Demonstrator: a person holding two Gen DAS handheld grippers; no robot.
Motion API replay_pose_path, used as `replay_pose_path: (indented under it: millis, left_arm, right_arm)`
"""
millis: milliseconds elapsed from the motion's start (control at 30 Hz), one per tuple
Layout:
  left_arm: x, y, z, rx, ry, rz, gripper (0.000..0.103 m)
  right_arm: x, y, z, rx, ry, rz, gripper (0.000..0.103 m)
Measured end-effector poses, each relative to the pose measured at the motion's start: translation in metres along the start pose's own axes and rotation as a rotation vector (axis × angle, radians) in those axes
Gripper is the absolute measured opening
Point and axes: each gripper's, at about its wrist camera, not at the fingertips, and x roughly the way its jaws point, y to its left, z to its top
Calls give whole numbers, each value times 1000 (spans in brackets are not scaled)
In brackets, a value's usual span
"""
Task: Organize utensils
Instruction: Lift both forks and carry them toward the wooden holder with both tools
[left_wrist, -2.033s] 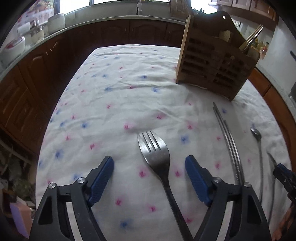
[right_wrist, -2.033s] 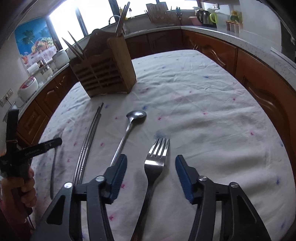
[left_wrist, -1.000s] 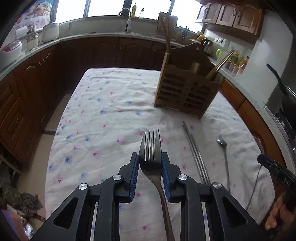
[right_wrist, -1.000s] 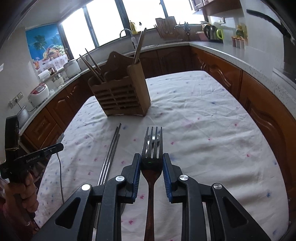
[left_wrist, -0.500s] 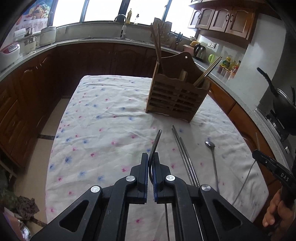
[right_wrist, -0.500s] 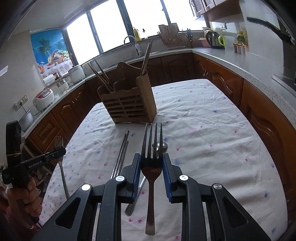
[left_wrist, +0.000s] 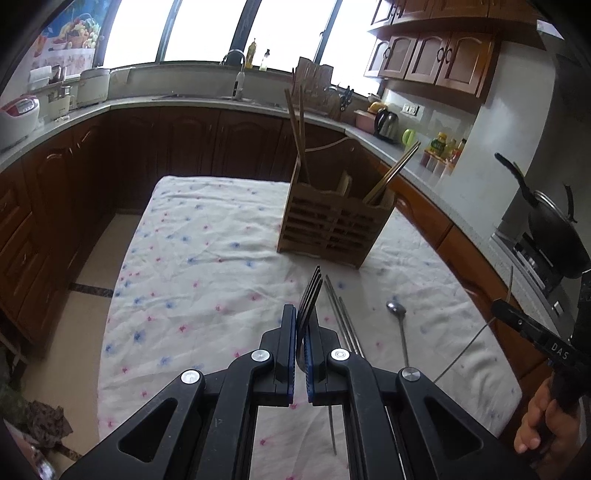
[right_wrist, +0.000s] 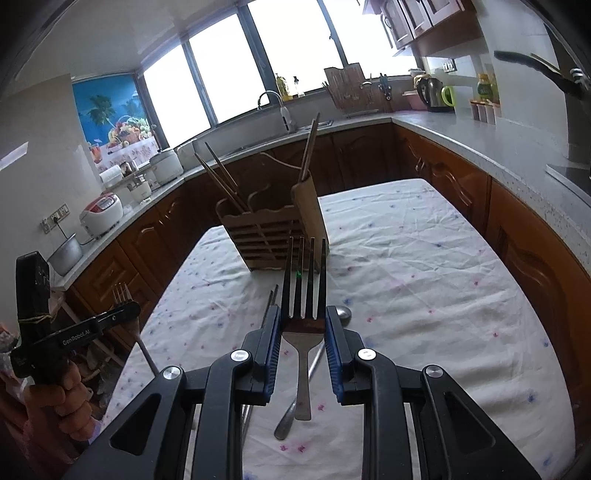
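the table (left_wrist: 207, 266) is the widest thing here, a long rectangle under a crumpled white cloth (right_wrist: 424, 280) dotted with small pink and blue flowers. on it stands the landmark, a slatted wooden caddy (left_wrist: 332, 225), boxy with a curved handle and open compartments; thin wooden chopsticks (left_wrist: 297, 125) lean out of its top.

in front of the caddy, on the cloth, lie two slim metal chopsticks (left_wrist: 341, 317) side by side, and just beside them, further from the caddy's left corner, a long-handled steel spoon (left_wrist: 399, 321) with a small oval bowl.

the left gripper (left_wrist: 300, 354), black with blue ribbed pads, is clamped on a steel fork (left_wrist: 309, 299) turned edge-on, tines pointing toward the caddy, lifted clear of the cloth.

the right gripper (right_wrist: 302, 343), the same make, pinches a second fork (right_wrist: 303, 295) by the flat shoulders below its four tines, face-on, handle hanging free above the cloth, tines overlapping the caddy's lower front in its view.
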Motion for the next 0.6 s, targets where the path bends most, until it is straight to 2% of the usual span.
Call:
replay_pose_path:
  millis: [600]
  left_arm:
    - [-21, 6, 30, 7, -116, -4, 2]
  right_arm:
    - [-1, 14, 42, -21, -92, 47, 23]
